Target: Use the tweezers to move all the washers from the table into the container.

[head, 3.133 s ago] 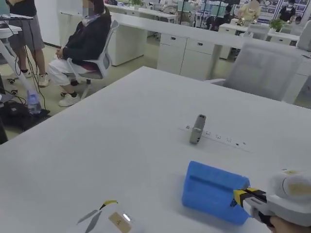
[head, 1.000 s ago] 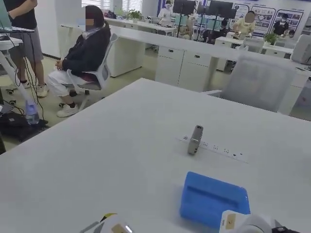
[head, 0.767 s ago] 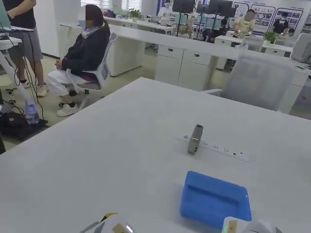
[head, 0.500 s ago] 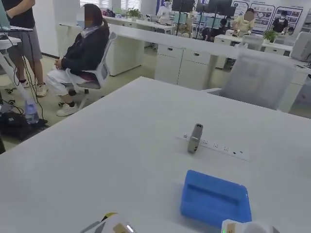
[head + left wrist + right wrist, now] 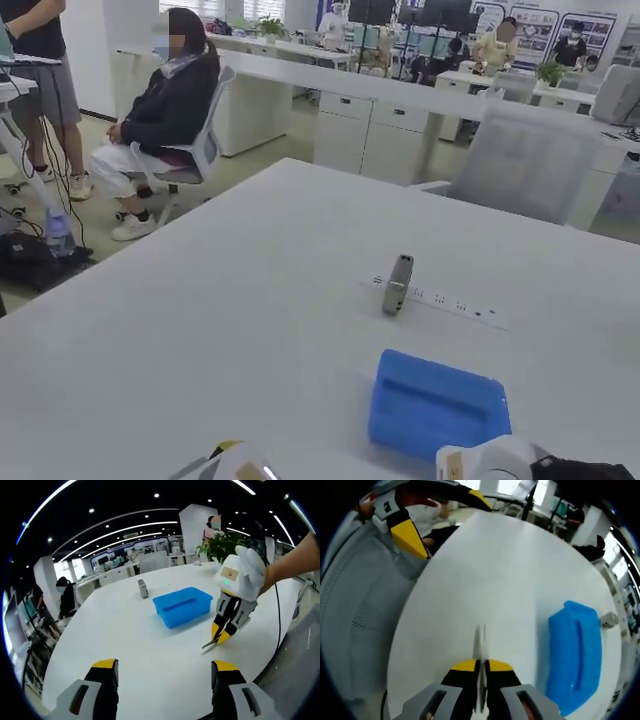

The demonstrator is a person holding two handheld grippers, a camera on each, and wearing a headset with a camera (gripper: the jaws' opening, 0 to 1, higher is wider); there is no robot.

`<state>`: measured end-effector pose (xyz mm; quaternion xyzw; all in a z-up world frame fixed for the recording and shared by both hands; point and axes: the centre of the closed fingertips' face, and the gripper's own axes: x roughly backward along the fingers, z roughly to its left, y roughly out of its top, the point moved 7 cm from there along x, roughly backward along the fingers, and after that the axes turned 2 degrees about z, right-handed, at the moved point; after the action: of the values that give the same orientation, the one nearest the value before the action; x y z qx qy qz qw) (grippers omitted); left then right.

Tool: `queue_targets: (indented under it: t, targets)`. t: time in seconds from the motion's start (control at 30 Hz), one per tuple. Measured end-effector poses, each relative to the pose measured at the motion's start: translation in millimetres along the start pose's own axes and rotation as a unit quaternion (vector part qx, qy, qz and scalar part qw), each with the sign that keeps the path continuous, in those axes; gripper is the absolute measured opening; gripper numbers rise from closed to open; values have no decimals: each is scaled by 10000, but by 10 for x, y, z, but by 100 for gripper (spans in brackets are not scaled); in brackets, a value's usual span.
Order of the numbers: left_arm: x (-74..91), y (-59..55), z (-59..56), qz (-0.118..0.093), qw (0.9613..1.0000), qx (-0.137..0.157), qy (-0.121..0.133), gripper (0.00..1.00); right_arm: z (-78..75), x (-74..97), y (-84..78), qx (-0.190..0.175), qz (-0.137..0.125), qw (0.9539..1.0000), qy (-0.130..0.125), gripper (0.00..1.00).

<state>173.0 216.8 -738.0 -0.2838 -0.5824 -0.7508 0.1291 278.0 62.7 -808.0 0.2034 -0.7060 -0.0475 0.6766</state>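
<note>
Head view: the blue container [image 5: 438,405] is seen on the table [image 5: 250,300], contents not discernible. Left gripper view: the left gripper [image 5: 162,666] is held wide apart, aimed toward it. Right gripper view: the tweezers [image 5: 480,640] are pinched in the right gripper [image 5: 480,664], beside the container.

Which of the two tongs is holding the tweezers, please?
The right tongs: they are shut on the tweezers, whose thin metal tips stick out ahead. The left tongs stand wide open with nothing between them.
</note>
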Motion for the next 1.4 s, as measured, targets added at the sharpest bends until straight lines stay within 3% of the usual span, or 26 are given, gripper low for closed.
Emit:
queue_targets:
  t: [0.27,0.37,0.47,0.53,0.63,0.7,0.77,0.8,0.87,0.93,0.97,1.0,1.07,1.17,1.23,1.4]
  targets:
    - [4,1,4,-14,10000,32,-7,77,27,10,7,-35,60,9998,-182,5]
    - [7,3,8,-31,10000,61,-11,76,-7,84,68,-422,-208,9986,-248,8]
    - [7,1,5,-19,10000,43,-15,77,-60,217,87,-964,-578,9926,-465,10]
    - [9,5,-1,-30,10000,40,-35,77,-65,335,79,-1392,-852,9843,-670,13]
    - [14,20,-11,-92,9999,85,-73,79,42,619,104,-2157,-1465,9609,-934,19]
    - [18,25,-10,-122,9998,120,-79,80,86,715,66,-2460,-1660,9477,-1177,23]
    - [23,34,-10,-173,9997,152,-79,81,151,849,25,-2773,-1931,9301,-1437,26]
    - [23,33,-8,-168,9997,155,-76,81,193,926,-8,-2983,-2068,9186,-1560,28]
    - [21,28,-8,-140,9998,148,-48,81,252,1012,-62,-3249,-2246,9032,-1678,27]
    - [23,31,-12,-148,9998,136,-39,82,368,1130,-140,-3590,-2398,8803,-1965,29]
    - [26,35,-13,-169,9998,138,-30,83,383,1164,-180,-3700,-2438,8731,-2031,31]
    - [32,43,-10,-201,9997,151,-15,83,432,1200,-240,-3877,-2492,8613,-2141,33]
    - [41,56,-7,-256,9995,200,-6,84,534,1249,-331,-4105,-2514,8459,-2299,39]
    - [48,71,-16,-309,9992,234,-29,86,682,1304,-451,-4343,-2487,8310,-2427,49]
    - [44,73,-31,-305,9993,196,-31,88,777,1338,-507,-4386,-2478,8300,-2395,50]
    - [41,82,-60,-304,9995,53,-13,89,858,1362,-643,-4541,-2350,8177,-2645,65]
